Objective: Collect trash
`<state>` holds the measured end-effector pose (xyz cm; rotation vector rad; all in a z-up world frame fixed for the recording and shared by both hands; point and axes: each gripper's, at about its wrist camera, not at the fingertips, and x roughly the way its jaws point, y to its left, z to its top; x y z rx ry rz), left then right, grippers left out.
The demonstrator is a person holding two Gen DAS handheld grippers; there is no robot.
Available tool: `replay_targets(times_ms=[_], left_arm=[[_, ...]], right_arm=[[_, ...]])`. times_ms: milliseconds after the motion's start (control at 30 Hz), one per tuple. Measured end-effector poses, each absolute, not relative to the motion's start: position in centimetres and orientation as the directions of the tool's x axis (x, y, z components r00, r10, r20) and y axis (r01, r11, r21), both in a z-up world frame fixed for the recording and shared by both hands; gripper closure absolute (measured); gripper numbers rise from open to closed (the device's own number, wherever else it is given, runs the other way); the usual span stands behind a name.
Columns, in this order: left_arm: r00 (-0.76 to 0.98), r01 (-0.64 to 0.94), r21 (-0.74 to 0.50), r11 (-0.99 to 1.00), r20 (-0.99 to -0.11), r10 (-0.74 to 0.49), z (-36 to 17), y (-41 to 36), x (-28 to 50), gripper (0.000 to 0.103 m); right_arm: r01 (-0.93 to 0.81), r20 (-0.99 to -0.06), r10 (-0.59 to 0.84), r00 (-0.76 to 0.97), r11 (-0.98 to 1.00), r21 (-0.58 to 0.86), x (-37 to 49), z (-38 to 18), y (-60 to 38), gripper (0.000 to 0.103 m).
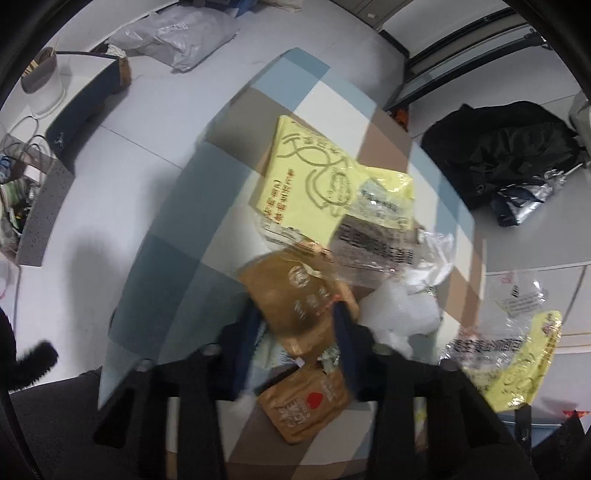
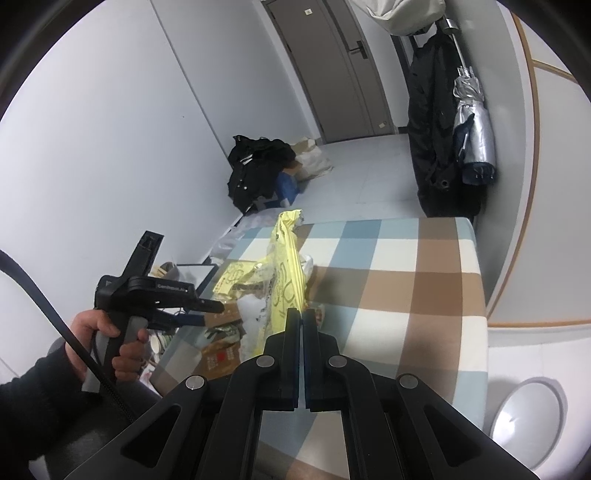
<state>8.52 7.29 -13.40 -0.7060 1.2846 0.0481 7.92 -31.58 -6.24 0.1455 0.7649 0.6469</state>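
Trash lies in a pile on a checked cloth surface (image 1: 177,236). My left gripper (image 1: 297,321) is open, its fingers on either side of a brown packet (image 1: 295,295). A second brown packet (image 1: 306,402) with a red dot lies nearer. A yellow wrapper (image 1: 306,173), clear printed plastic (image 1: 373,243) and white crumpled plastic (image 1: 399,314) lie beyond. My right gripper (image 2: 302,314) is shut on a yellow and clear wrapper (image 2: 286,269) and holds it up above the cloth (image 2: 406,288); this wrapper also shows in the left wrist view (image 1: 517,354). The left gripper shows in the right wrist view (image 2: 210,312).
A round white bin (image 2: 528,417) stands on the floor at the lower right. Black clothes (image 2: 258,170) and bags lie by the wall. A coat and umbrella (image 2: 472,133) hang near the door. A grey mailer bag (image 1: 177,33) and a white pot (image 1: 42,85) lie on the floor.
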Motion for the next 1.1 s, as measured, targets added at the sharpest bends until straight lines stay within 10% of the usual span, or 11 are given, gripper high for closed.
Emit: replay_targets(times_ms=[333,1100], left_arm=[[0.352,-0.373,-0.44,0.817,-0.882,-0.314,-12.2,6.8,8.4,0.101],[0.426,-0.137,-0.362,0.922,-0.862,-0.275,-6.6,3.0,5.0,0.103]], right_arm=[[-0.486,-0.595,0.583,0.554,0.806,0.337,7.6,-5.9,-31.5,0.102],[-0.461,-0.584,0.553,0.594,0.829,0.316,6.2,-5.0,-31.6,0.102]])
